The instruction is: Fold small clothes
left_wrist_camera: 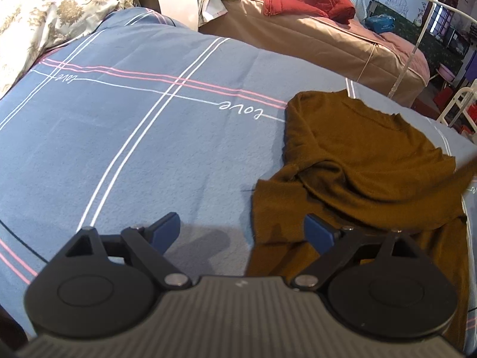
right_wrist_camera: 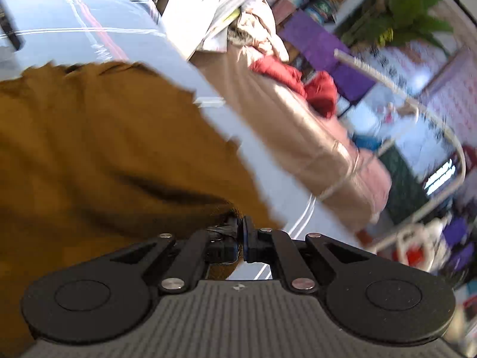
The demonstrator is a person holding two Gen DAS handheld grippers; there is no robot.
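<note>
A small brown knit sweater (left_wrist_camera: 366,161) lies rumpled on the blue striped bed cover (left_wrist_camera: 143,137), collar toward the far side. My left gripper (left_wrist_camera: 241,232) is open and empty, low over the cover at the sweater's near left edge; its right finger (left_wrist_camera: 317,234) is over the brown cloth. In the right wrist view my right gripper (right_wrist_camera: 241,235) is shut on an edge of the brown sweater (right_wrist_camera: 104,137), which stretches away to the left. That view is blurred.
A floral pillow (left_wrist_camera: 44,15) lies at the bed's far left. A second bed with a tan cover (left_wrist_camera: 313,38) and a red garment (left_wrist_camera: 310,3) stands behind. A white hoop stand (left_wrist_camera: 417,29) and room clutter are at the right.
</note>
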